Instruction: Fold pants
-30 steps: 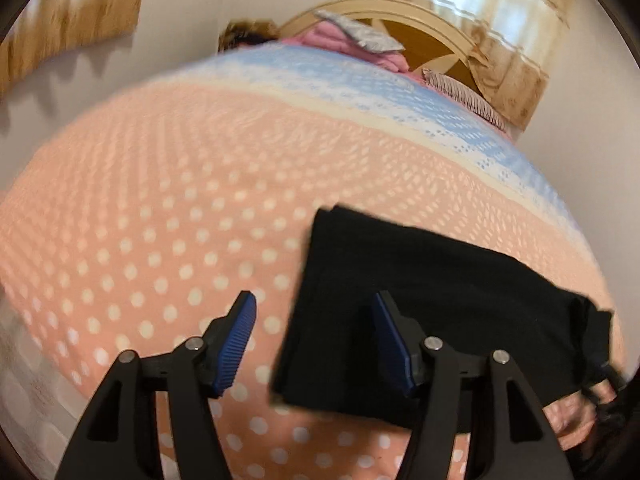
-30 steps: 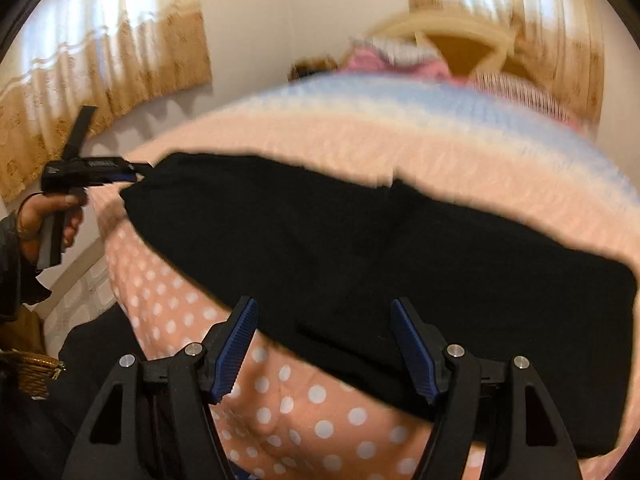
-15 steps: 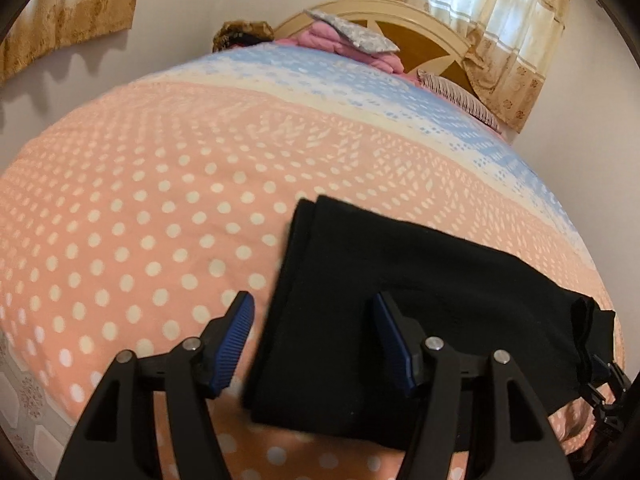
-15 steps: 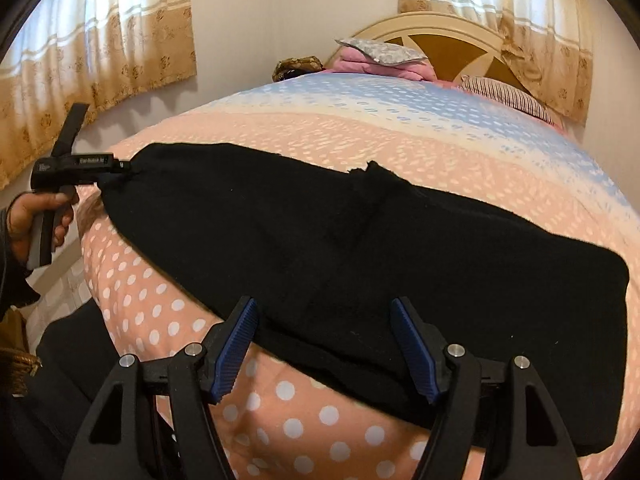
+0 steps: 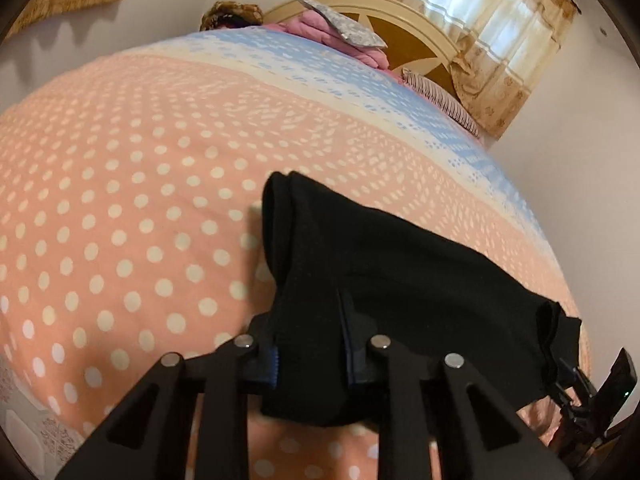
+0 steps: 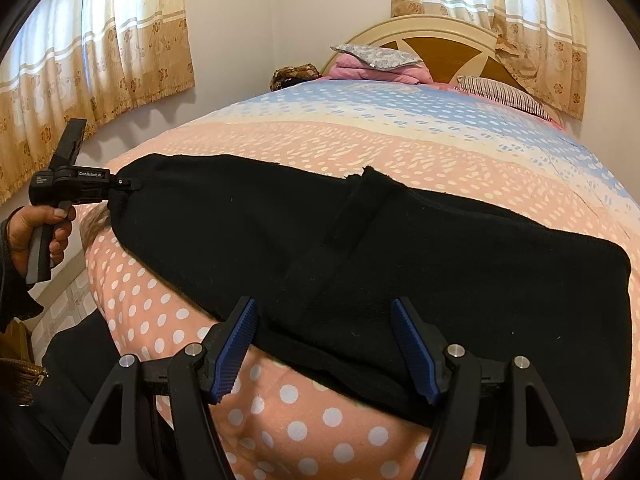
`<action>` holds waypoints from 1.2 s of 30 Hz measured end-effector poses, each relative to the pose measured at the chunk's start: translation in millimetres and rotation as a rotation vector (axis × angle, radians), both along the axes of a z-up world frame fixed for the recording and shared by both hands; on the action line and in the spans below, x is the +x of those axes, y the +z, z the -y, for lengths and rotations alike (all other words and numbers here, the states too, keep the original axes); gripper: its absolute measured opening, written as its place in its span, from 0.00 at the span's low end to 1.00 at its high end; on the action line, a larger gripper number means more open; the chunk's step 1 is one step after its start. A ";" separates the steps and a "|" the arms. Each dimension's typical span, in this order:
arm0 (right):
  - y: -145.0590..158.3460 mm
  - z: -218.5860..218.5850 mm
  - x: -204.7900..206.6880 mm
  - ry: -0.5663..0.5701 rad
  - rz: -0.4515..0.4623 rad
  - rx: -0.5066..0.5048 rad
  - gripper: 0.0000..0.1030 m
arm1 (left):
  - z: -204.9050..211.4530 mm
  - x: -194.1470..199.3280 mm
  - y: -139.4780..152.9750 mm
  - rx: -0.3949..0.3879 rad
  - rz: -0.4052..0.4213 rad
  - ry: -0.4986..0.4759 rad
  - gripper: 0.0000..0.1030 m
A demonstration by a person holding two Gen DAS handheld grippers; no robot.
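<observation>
Black pants (image 6: 400, 248) lie stretched across the near edge of a bed with a pink dotted bedspread (image 6: 320, 408). In the left wrist view, my left gripper (image 5: 310, 344) has its jaws closing, and the pads pinch the bunched end of the pants (image 5: 400, 272). The right wrist view shows this gripper (image 6: 116, 186) at the pants' left end, held by a hand (image 6: 36, 224). My right gripper (image 6: 322, 312) stands open low over the near edge of the pants, close to their middle. Its blue pads (image 6: 236, 340) do not press on the cloth.
The bedspread (image 5: 120, 200) turns blue and white toward the headboard (image 6: 440, 36). Pink folded bedding with a grey pillow (image 6: 376, 60) and a striped pillow (image 6: 500, 92) lie there. Curtains (image 6: 80, 60) hang at left and behind. A dark garment and tiled floor show below left.
The left jaws have closed from wide open onto the pants' end, and the cloth is now bunched between the pads. The right gripper has stayed open in place.
</observation>
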State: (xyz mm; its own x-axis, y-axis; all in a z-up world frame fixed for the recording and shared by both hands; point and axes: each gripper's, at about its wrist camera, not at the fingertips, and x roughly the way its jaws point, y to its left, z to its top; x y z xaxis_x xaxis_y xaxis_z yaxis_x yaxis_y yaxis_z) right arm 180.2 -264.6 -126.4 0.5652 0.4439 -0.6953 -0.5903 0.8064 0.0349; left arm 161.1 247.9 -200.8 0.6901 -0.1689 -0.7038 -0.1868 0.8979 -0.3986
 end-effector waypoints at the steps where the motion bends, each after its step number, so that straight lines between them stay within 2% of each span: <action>1: 0.6 0.3 -0.3 0.000 0.001 0.003 0.68 | -0.3 -1.3 2.3 -0.007 0.007 0.005 0.22; 5: 6.6 7.2 -1.5 -0.009 -0.004 0.024 0.68 | -3.2 -8.9 20.0 -0.102 0.077 -0.002 0.22; 9: 17.8 18.6 -1.6 -0.042 0.012 0.035 0.68 | 10.8 -16.0 50.9 -0.165 0.169 -0.079 0.22; 13: 20.8 32.6 8.1 -0.106 0.000 0.025 0.68 | 37.1 -18.3 77.6 -0.185 0.234 -0.159 0.22; 18: 28.7 52.8 16.0 -0.172 -0.008 0.065 0.68 | 72.1 -15.5 103.2 -0.205 0.291 -0.262 0.22; 28: 46.4 108.1 19.6 -0.362 0.000 0.104 0.68 | 182.1 5.1 142.2 -0.204 0.308 -0.535 0.22; 36: 45.8 176.6 26.7 -0.589 -0.015 0.174 0.68 | 251.4 28.5 144.2 -0.208 0.266 -0.664 0.22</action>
